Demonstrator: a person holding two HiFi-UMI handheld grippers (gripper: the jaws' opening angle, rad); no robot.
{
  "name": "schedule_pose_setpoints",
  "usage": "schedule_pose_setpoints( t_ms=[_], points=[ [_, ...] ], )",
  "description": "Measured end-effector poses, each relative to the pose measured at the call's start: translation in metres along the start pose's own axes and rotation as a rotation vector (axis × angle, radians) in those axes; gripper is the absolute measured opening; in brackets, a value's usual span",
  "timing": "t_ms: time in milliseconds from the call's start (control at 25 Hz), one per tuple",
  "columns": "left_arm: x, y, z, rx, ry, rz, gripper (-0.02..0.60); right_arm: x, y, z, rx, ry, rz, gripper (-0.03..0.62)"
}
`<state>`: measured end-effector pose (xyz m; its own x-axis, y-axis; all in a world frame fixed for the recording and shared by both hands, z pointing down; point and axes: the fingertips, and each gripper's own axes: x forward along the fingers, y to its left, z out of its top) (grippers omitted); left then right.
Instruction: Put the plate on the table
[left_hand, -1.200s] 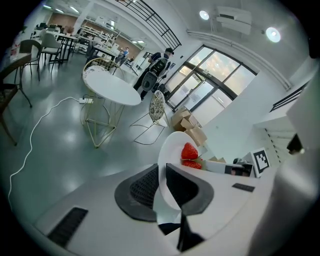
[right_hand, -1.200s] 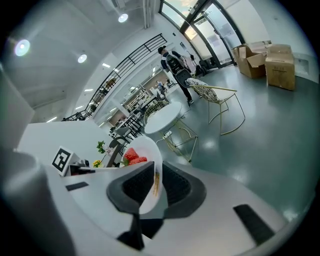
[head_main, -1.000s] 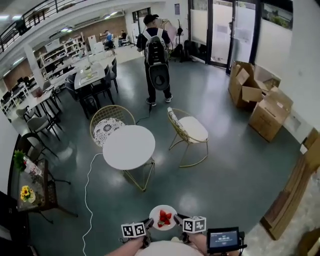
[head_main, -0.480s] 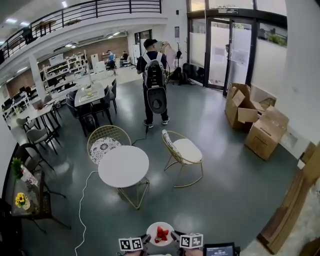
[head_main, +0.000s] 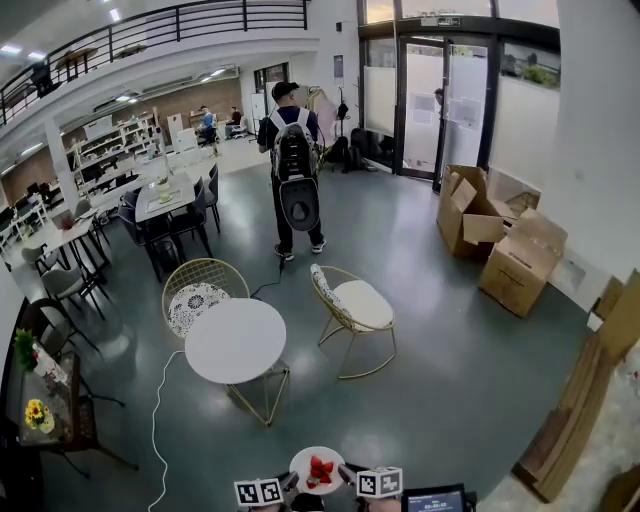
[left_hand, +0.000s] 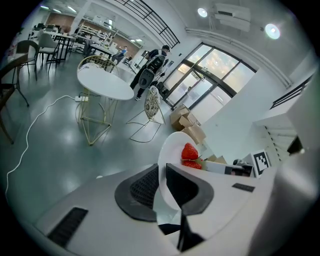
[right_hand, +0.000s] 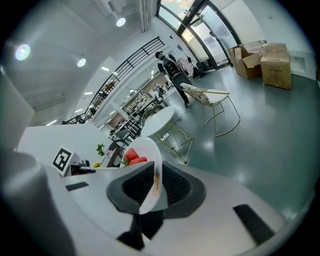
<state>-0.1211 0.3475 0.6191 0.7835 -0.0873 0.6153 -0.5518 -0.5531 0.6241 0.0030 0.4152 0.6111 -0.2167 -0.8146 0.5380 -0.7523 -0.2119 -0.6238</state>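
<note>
Pinching the small round white plate (head_main: 318, 470) in left gripper (left_hand: 161, 187) and right gripper (right_hand: 152, 185), away from the round white table (head_main: 236, 340), I feared tilting would spill its red strawberries (left_hand: 189, 151).

The small round white plate (head_main: 303, 463), carrying red strawberries (head_main: 321, 468), hung level above the floor. Its rim was pinched at 9 o'clock by the left gripper (left_hand: 161, 186) and at 3 o'clock by the right gripper (right_hand: 154, 184). The round white table (head_main: 236, 340) on gold wire legs stood upright, well apart at the plate's 11 o'clock.
</note>
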Motion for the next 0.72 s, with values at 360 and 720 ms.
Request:
schedule_pose_setpoints(
  t_ms=[360, 720],
  points=[
    [0.033, 0.002, 0.020, 0.002, 0.046, -0.035, 0.052, 0.010, -0.023, 0.018, 0.037, -0.001, -0.046, 0.055],
    [0.065, 0.011, 0.074, -0.002, 0.054, -0.070, 0.052, 0.041, -0.035, 0.068, 0.034, 0.001, -0.069, 0.055]
  ],
)
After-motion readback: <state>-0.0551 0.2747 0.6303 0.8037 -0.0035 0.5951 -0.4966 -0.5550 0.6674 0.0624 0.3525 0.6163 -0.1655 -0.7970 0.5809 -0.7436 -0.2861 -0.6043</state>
